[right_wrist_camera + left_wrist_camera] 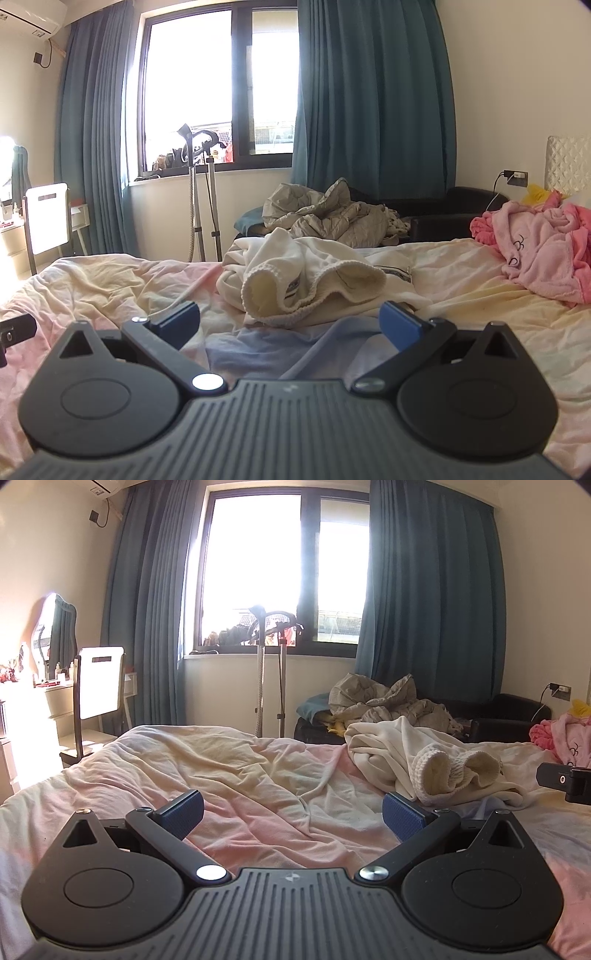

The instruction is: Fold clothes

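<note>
At the far left of the left wrist view a white chair (pixel 100 681) stands at a dressing desk (pixel 55 698) beside the bed (pixel 229 764). The left tongs (pixel 293 812) hover low over the rumpled pink and cream bedsheet, their blue pads (pixel 184 814) spread wide with nothing between them. Only bare sheet lies in the gap. The task's thing, a crumpled cream sweater (pixel 424 760), lies on the bed ahead and to the right of these tongs; its ribbed hem sits just past the right-hand pad, close to it, though I cannot tell whether the two touch. At the right edge of this view a dark part of the right tongs (pixel 565 781) shows, on the far side of the sweater.

In the right wrist view the left tongs (pixel 16 330) peek in at the left edge. The right tongs (pixel 290 323) are also spread wide and grip nothing. A pale blue cloth (pixel 273 350) lies on the bed directly between and beneath the fingers. The cream sweater (pixel 317 280) lies just ahead of them, roughly centred on the gap, its open ribbed hem facing the camera. Behind it, off the bed, a grey quilt (pixel 325 218) is heaped on a dark sofa (pixel 454 214). Further right, well apart from the sweater, a pink garment (pixel 543 243) lies bunched on the bed.
</note>
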A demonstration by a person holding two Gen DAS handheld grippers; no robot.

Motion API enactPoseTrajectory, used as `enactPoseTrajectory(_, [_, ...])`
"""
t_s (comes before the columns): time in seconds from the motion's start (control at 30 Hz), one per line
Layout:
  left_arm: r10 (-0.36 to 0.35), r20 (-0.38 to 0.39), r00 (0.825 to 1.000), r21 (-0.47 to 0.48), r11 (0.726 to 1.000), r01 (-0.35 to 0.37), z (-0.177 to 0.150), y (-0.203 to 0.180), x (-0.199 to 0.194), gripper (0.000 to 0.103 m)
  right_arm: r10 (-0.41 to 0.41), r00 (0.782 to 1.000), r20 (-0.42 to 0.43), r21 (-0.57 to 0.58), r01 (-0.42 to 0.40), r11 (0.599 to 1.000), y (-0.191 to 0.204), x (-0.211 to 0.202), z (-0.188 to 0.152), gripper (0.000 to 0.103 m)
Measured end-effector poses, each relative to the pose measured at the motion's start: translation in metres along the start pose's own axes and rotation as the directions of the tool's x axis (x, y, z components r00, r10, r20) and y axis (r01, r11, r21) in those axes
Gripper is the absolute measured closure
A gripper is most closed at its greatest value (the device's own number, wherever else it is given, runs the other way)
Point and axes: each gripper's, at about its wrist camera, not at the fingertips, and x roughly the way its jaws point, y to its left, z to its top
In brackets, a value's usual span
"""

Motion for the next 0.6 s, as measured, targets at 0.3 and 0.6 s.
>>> enactPoseTrajectory(0.3, [-0.006, -0.004, 1.0, 0.002, 1.0, 0.006, -0.002, 0.0, 0.001, 0.0, -0.066, 0.997, 0.029, -0.048, 0.067, 0.997, 0.0, 0.011, 0.003, 0.0])
enactPoseTrajectory(0.6, [-0.006, -0.029, 1.0, 0.024, 1.0, 0.006, -0.006, -0.005, 0.007, 0.0, -0.067, 0.997, 0.028, 0.033, 0.066, 0.997, -0.015, 0.015, 0.008, 0.0])
